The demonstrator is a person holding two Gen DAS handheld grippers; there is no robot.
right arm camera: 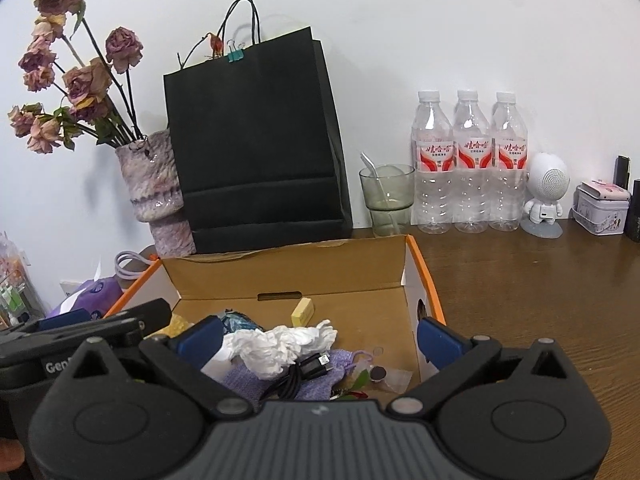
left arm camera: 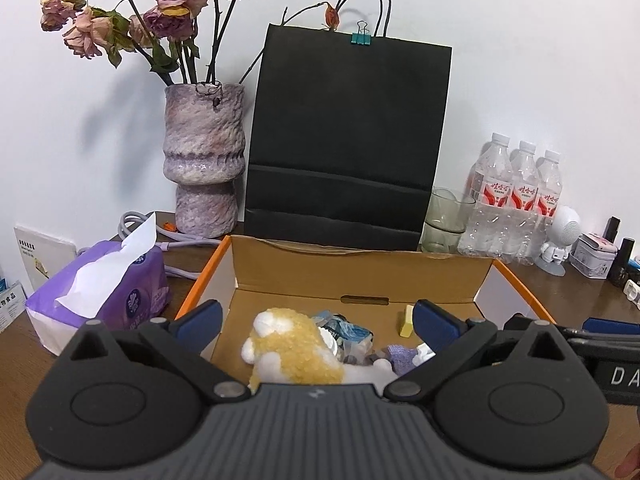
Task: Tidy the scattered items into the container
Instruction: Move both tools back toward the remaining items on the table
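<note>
An open cardboard box [left arm camera: 360,272] with orange edges sits on the wooden table, also in the right wrist view [right arm camera: 280,276]. Inside lie a yellow and white plush toy [left arm camera: 294,350], a yellow eraser block [left arm camera: 407,321] [right arm camera: 303,312], a crumpled white tissue [right arm camera: 280,344], a black cable [right arm camera: 304,372], purple knitted cloth [right arm camera: 244,380] and a blue wrapped item [left arm camera: 348,328]. My left gripper [left arm camera: 318,322] hangs open over the box's near side, above the plush toy, gripping nothing. My right gripper [right arm camera: 320,338] is open over the tissue and cable, its right finger outside the box wall.
Behind the box stand a black paper bag [left arm camera: 348,140], a vase of dried roses [left arm camera: 204,160], a glass cup [right arm camera: 386,198], three water bottles [right arm camera: 470,164], a white robot figure [right arm camera: 546,196] and a small tin [right arm camera: 600,208]. A purple tissue pack [left arm camera: 104,284] lies left.
</note>
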